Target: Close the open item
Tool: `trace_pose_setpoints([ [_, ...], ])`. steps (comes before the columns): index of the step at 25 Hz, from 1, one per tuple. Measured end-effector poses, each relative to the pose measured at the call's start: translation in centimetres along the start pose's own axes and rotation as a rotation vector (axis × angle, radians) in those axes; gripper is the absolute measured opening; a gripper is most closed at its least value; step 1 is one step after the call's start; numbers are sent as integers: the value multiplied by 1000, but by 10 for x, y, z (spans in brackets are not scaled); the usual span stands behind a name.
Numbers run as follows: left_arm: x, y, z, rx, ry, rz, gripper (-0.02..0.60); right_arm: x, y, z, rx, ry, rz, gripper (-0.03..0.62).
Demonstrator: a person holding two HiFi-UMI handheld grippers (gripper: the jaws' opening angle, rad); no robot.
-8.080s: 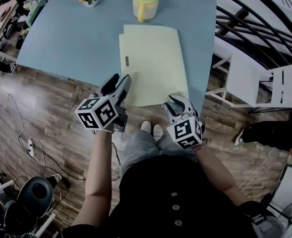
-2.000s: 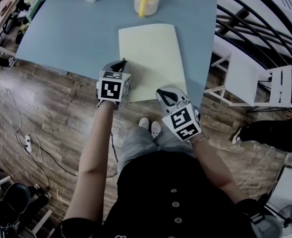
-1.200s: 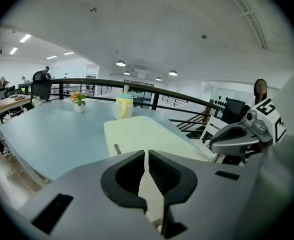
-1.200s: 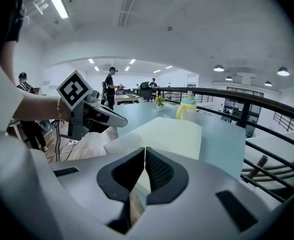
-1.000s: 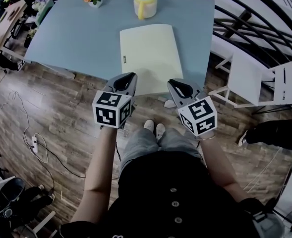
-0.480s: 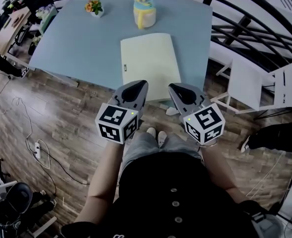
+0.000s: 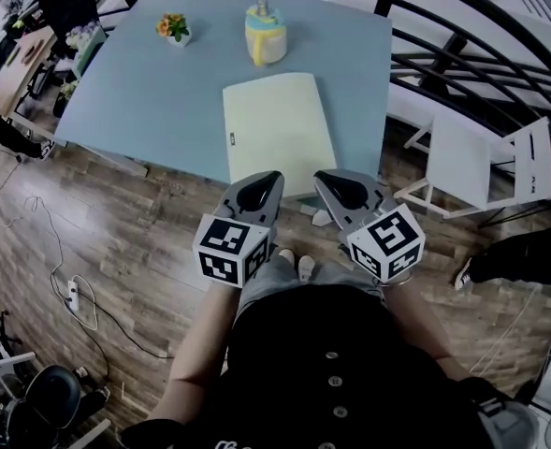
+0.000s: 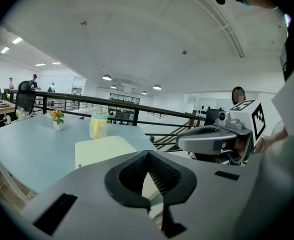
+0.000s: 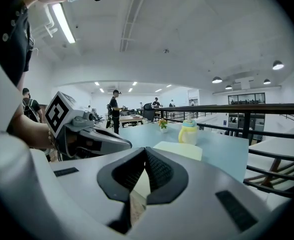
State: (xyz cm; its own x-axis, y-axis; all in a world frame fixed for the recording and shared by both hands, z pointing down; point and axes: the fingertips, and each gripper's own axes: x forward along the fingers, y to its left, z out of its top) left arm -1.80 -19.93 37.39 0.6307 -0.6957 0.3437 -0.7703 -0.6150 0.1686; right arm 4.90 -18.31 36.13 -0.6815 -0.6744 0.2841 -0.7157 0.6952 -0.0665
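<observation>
While the pale yellow folder (image 7: 275,129) lies flat and closed on the blue table (image 7: 153,92), you hold your left gripper (image 7: 268,179) and right gripper (image 7: 325,178) side by side near its closest end, both with jaws pressed together, empty.

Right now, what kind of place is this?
Probably an open-plan office, perhaps on an upper level: a blue table beside a black railing, more desks with people beyond it, and an office chair on the wood floor.
</observation>
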Motion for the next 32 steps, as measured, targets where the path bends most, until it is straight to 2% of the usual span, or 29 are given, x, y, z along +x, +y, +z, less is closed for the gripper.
trace_pose_setpoints([
  [6, -7, -8, -9, -40, -4, -1, 18, -6, 5, -9, 40, 10, 1, 5],
  [10, -10, -2, -21, -21, 25, 24, 18, -6, 9, -15, 69, 19, 15, 5],
  [16, -14, -1, -37, -40, 72, 25, 18, -6, 13, -20, 98, 16, 25, 5],
  [24, -14, -4, -45, -84, 91, 1, 18, -5, 14, -30, 71, 53, 15, 5],
  [29, -11, -1, -46, -54, 95, -4, 18, -2, 15, -33, 69, 75, 20, 5],
  [32, -10, -5, -45, -78, 98, -20, 18, -1, 15, -35, 67, 84, 21, 5],
])
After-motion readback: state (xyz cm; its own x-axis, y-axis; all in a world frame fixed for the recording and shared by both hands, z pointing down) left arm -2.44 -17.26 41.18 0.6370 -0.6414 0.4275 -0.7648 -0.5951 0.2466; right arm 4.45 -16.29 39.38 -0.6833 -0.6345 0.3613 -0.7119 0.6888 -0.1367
